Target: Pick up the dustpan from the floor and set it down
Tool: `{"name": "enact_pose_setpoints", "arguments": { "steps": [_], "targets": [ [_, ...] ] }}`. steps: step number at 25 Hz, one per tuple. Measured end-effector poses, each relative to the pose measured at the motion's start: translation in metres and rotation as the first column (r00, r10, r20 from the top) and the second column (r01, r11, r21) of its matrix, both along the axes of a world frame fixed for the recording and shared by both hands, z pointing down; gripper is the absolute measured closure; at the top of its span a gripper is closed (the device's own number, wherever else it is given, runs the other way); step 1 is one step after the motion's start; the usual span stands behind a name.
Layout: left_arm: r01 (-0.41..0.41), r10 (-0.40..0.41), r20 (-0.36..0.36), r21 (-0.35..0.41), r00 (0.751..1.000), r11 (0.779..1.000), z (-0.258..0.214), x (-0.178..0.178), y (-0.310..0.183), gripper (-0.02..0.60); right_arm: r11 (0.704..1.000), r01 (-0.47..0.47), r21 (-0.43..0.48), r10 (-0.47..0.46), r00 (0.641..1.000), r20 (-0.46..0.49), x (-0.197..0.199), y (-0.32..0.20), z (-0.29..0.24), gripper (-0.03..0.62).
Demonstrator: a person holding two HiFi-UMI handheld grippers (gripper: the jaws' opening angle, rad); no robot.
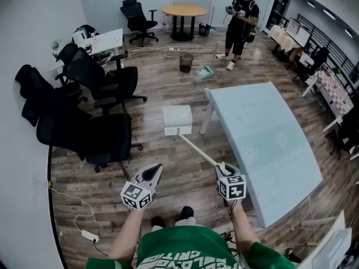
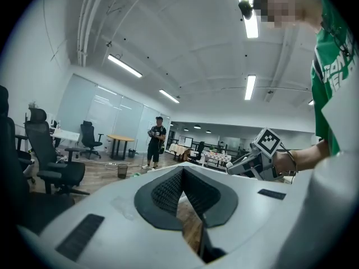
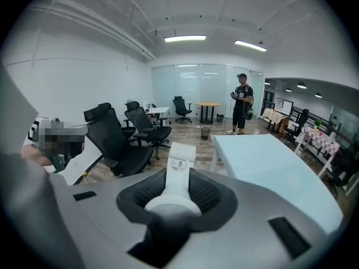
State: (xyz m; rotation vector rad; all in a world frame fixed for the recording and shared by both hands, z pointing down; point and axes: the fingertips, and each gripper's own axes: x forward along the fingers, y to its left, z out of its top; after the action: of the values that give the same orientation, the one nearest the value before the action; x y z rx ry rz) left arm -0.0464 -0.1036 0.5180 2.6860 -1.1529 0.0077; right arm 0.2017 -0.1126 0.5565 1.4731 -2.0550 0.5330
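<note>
A white dustpan (image 1: 176,119) on a long white handle (image 1: 199,149) is down at the wooden floor, just left of the table's leg; whether it rests on the floor I cannot tell. My right gripper (image 1: 222,167) is shut on the handle's upper end and tilts downward. In the right gripper view the handle runs out from between the jaws to the dustpan (image 3: 180,156), with the gripper (image 3: 171,192) clamped round it. My left gripper (image 1: 154,171) hangs to the left of the handle, apart from it. Its jaws (image 2: 182,192) are shut with nothing between them.
A pale blue table (image 1: 263,144) stands to the right of the dustpan. Several black office chairs (image 1: 104,133) crowd the left. A person (image 1: 240,15) stands at the back by a round table (image 1: 184,10), near a bin (image 1: 186,61). A power strip (image 1: 90,235) lies at lower left.
</note>
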Motion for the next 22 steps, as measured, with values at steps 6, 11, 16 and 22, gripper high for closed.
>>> {"name": "enact_pose_setpoints", "arguments": {
  "steps": [6, 11, 16, 22],
  "targets": [
    [0.006, -0.006, 0.015, -0.019, 1.000, 1.000, 0.012, 0.033, -0.006, 0.580, 0.997, 0.003, -0.078, -0.005, 1.000, -0.023, 0.037, -0.002, 0.043, 0.479],
    [0.002, -0.001, 0.027, -0.048, 1.000, 0.999, 0.023, 0.059, 0.004, 0.580, 0.992, 0.014, -0.125, -0.019, 0.999, -0.038, 0.062, -0.005, 0.067, 0.479],
    [-0.008, 0.009, 0.017, -0.094, 1.000, 0.996, 0.043, 0.077, 0.011, 0.580, 0.986, 0.028, -0.164, -0.036, 0.998, -0.047, 0.075, -0.013, 0.091, 0.479],
    [-0.026, 0.028, 0.013, -0.128, 1.000, 0.991, 0.058, 0.088, 0.008, 0.580, 0.975, 0.030, -0.220, -0.044, 0.997, -0.058, 0.080, -0.026, 0.120, 0.479]
  ]
}}
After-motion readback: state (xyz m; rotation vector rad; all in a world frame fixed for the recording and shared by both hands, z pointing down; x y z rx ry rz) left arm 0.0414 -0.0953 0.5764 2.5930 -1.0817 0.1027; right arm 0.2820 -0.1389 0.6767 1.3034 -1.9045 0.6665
